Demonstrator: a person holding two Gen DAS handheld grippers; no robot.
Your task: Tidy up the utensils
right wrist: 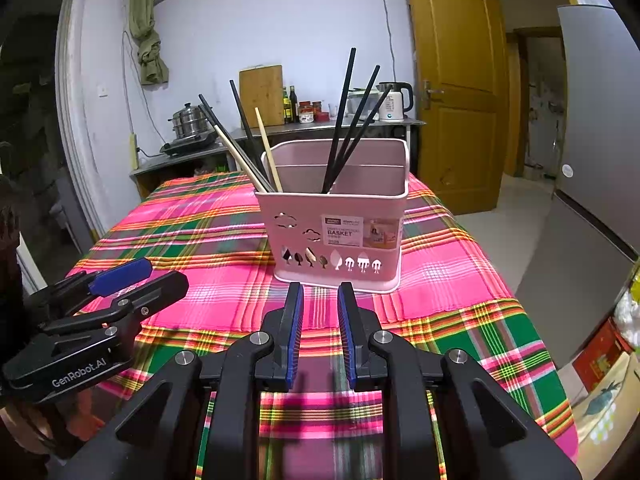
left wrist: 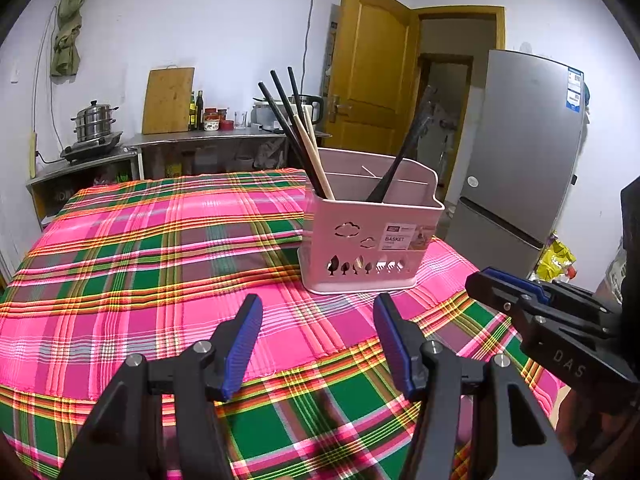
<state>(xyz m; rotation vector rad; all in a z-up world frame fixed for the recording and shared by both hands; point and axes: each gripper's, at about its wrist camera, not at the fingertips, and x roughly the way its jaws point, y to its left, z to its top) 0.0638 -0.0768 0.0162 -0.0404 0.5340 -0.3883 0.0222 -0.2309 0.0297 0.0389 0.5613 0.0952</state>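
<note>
A pink plastic utensil basket [left wrist: 372, 240] [right wrist: 336, 236] stands upright on the plaid tablecloth [left wrist: 160, 260]. Its left compartment holds black chopsticks [right wrist: 240, 120] and light wooden ones [right wrist: 266, 144], all leaning left. The right compartment holds black chopsticks [right wrist: 348, 120], seen in the left wrist view as one dark bundle [left wrist: 400, 160]. My left gripper [left wrist: 319, 300] hovers over the cloth just short of the basket, open wide, nothing between its fingers. My right gripper [right wrist: 320, 288] sits close in front of the basket with a narrow empty gap. Each gripper shows in the other's view, the right gripper [left wrist: 492, 280] and the left gripper [right wrist: 160, 276].
A grey fridge [left wrist: 528, 152] stands to the right of the table, beside an open yellow door [right wrist: 452, 92]. Behind the table, a metal counter [left wrist: 192, 140] carries a steamer pot [left wrist: 96, 120], cutting board, bottles and a kettle [right wrist: 396, 100]. The table's right edge drops off near the fridge.
</note>
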